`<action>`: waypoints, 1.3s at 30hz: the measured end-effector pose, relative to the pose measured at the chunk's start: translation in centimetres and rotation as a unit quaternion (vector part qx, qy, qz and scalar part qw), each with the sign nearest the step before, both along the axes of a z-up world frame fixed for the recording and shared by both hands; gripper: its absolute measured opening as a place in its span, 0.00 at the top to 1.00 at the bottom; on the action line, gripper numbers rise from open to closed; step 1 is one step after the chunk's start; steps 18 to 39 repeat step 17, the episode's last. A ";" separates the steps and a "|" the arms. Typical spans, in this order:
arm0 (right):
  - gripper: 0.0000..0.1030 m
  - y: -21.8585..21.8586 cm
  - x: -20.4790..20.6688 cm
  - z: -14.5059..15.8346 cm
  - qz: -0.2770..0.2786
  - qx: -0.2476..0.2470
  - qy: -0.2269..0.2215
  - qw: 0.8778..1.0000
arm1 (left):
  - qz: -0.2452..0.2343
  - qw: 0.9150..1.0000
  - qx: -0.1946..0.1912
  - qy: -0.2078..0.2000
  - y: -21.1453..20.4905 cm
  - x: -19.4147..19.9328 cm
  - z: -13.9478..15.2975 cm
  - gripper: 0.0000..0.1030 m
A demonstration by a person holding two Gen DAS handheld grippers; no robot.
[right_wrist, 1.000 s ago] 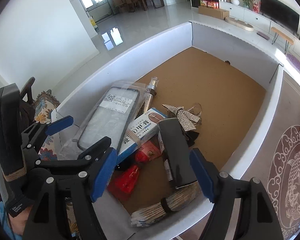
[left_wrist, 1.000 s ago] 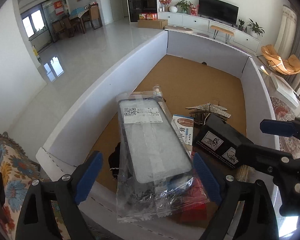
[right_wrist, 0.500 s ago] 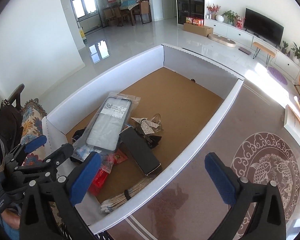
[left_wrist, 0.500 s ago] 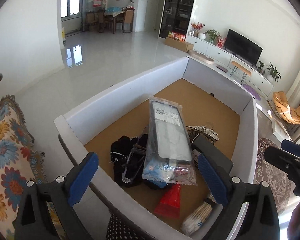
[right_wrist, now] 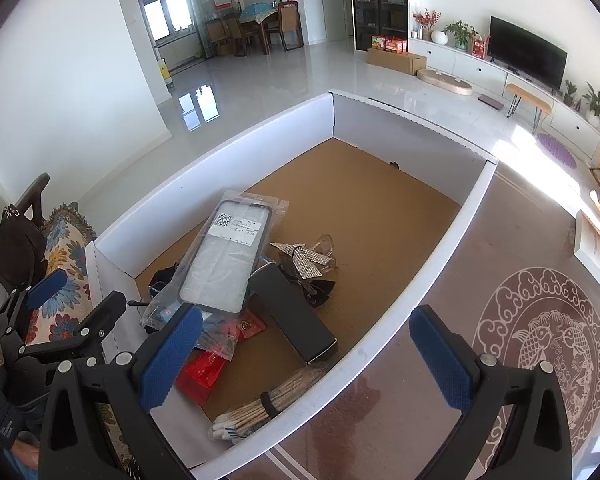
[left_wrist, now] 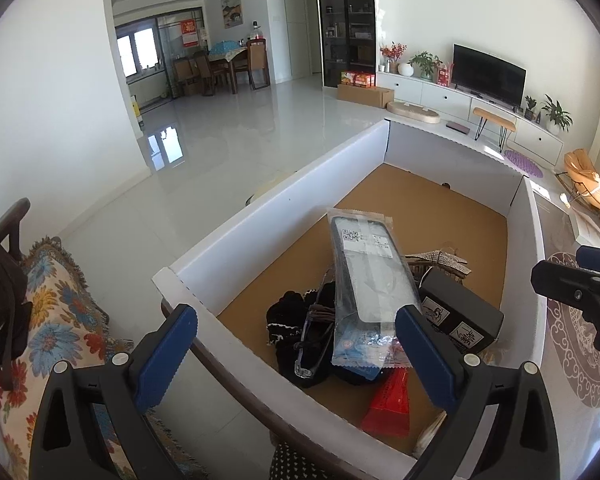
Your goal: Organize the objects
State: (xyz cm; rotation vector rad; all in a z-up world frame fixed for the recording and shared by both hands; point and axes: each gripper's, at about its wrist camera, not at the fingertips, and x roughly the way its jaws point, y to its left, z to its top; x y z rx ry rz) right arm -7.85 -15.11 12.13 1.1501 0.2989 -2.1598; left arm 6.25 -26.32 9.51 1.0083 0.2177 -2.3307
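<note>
Both tools hang above the near end of the white-walled cardboard tray with the brown floor (right_wrist: pixel 400 216), and neither is touching anything. The left gripper (left_wrist: pixel 296 356) has its blue pads spread wide with nothing between them; the right gripper (right_wrist: pixel 312 356) is spread just as wide and also empty, sitting over the tray's right wall and the patterned rug.

Everything to be sorted is heaped in the near corner, while the far half of the floor lies bare, which I take to be the room left for laying things out. On top lies the clear plastic sleeve holding a dark-framed phone case with a white barcode label (right_wrist: pixel 224 260), propped aslant on the pile, not flat. Just right of it lies the long black rectangular box (right_wrist: pixel 294 316), and beyond that the silver rhinestone bow (right_wrist: pixel 300 258) on a clear clip. Under the sleeve's near edge peek the red foil packets (right_wrist: pixel 204 372); a bundle of pale sticks bound with a black band (right_wrist: pixel 260 408) lies against the near wall. From the left view, black fabric pieces (left_wrist: pixel 288 312) and dark-rimmed glasses (left_wrist: pixel 312 344) sit left of the sleeve.

Held this high and wide, the grippers look to me poised to choose; the sleeve on top seems the natural first pick, though its slick film may slip.
</note>
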 end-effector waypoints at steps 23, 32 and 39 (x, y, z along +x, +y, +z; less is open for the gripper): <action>0.00 -0.9 0.2 -1.2 0.006 0.010 -0.002 1.000 | 0.010 1.000 0.012 0.018 -0.2 0.4 -0.2 0.02; 0.00 -0.9 0.2 -1.2 0.006 0.010 -0.002 1.000 | 0.010 1.000 0.012 0.018 -0.2 0.4 -0.2 0.02; 0.00 -0.9 0.2 -1.2 0.006 0.010 -0.002 1.000 | 0.010 1.000 0.012 0.018 -0.2 0.4 -0.2 0.02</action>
